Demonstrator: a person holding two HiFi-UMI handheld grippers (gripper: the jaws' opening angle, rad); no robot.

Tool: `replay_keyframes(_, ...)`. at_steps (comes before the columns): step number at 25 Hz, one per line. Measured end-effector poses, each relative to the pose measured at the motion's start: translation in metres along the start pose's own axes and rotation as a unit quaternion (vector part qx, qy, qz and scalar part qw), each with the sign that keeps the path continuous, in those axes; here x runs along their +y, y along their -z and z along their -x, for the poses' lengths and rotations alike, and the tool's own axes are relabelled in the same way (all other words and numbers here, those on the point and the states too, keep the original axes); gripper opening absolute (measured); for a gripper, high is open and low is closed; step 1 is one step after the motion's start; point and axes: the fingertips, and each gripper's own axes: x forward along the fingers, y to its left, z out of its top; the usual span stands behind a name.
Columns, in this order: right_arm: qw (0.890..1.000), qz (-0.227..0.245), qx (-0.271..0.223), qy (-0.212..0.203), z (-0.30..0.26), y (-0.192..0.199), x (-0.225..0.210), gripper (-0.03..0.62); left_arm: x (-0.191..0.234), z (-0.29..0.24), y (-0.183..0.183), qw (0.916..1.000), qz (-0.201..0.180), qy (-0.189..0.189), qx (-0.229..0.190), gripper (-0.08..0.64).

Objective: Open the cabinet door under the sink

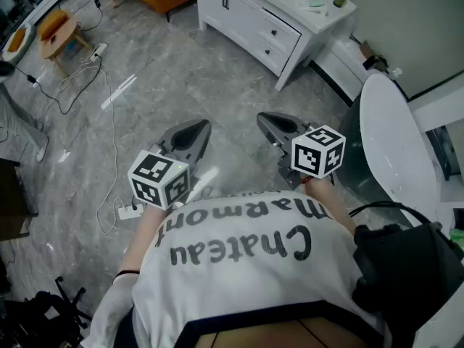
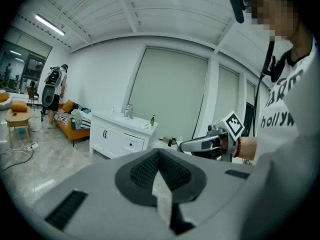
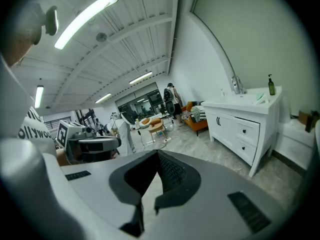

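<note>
Since both pairs of jaws are pressed shut on nothing, the left gripper (image 1: 194, 127) and right gripper (image 1: 267, 119) are held just ahead of the person's shirt (image 1: 239, 267), well apart from the white cabinet (image 1: 254, 22) at one o'clock in the head view. Its door (image 1: 214, 11) carries two thin dark handles (image 1: 227, 2) set close together. Jaws opened late or aimed loosely could slip off, or catch the neighbouring door or a drawer knob (image 1: 278, 30). A cable (image 1: 109, 114) trailing over the floor (image 1: 159, 64) at ten o'clock could trip the approach. Basin and hinges are hidden, and the handles are tiny, probably vertical bars.
</note>
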Motion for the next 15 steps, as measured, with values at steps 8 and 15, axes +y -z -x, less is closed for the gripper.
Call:
replay_keyframes(8, 1.0, 0.018, 0.012, 0.006, -0.011, 0.005, -0.006, 0.005, 0.009, -0.007, 0.001, 1.0, -0.001, 0.0, -0.004, -0.003)
replay_keyframes(15, 1.0, 0.0, 0.002, 0.004, -0.018, -0.002, 0.001, 0.005, 0.018, 0.002, 0.0, 1.0, 0.002, -0.001, -0.003, -0.002)
